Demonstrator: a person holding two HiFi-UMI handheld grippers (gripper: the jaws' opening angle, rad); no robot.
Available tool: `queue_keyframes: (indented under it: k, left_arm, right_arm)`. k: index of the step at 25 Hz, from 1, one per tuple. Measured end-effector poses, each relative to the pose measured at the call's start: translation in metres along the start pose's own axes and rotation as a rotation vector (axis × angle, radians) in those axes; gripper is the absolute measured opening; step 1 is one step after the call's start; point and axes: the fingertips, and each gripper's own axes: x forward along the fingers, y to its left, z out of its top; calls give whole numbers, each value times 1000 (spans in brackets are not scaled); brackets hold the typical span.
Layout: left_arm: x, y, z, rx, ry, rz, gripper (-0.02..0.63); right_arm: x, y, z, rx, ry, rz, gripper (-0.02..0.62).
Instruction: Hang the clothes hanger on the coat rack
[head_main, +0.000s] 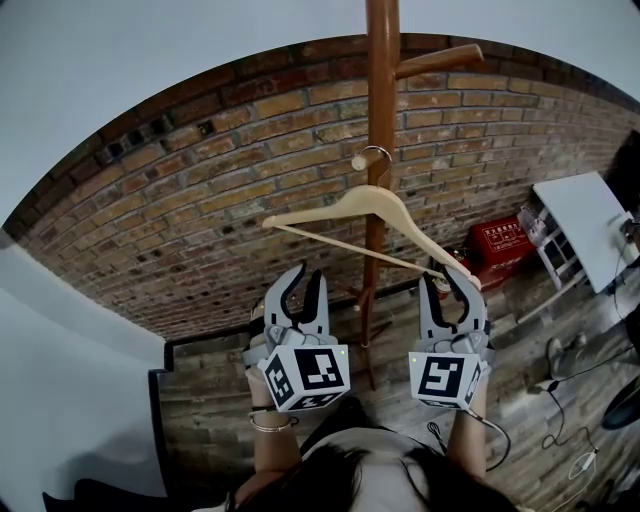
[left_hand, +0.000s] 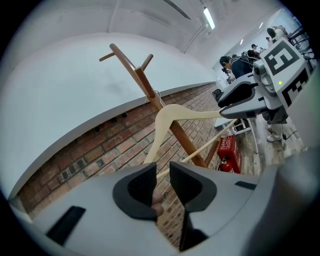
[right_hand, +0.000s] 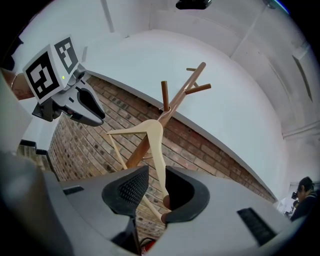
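Observation:
A pale wooden clothes hanger (head_main: 372, 203) hangs by its metal hook over a short peg (head_main: 362, 158) of the brown coat rack (head_main: 381, 110). Its right end lies between the jaws of my right gripper (head_main: 449, 277). In the right gripper view the hanger arm (right_hand: 159, 150) rests against one jaw, and brick shows between it and the other pad. My left gripper (head_main: 306, 283) sits below the hanger's free left end (head_main: 268, 222), jaws narrowly apart with nothing between them. In the left gripper view the hanger (left_hand: 165, 122) stands beyond those jaws.
A brick wall (head_main: 200, 220) stands behind the rack, with a longer peg (head_main: 440, 58) higher up. A red box (head_main: 500, 245), a white table (head_main: 590, 220) and floor cables (head_main: 570, 420) are to the right. People stand in the background (left_hand: 240, 62).

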Motion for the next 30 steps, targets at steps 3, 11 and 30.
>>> queue_keyframes:
  k: [3,11,30]
  left_arm:
    - [-10,-4,2,-1,-9,9,83]
    - [-39,-14,9,-20,-18,9,55]
    - [-128,-46,27,-161,-71,1,21]
  right_arm:
    - [-9,-1,0,12,-10,-6,103]
    - [-36,1,4,43,-33,-3,72]
    - [-124,4,10,160,-103,13,44]
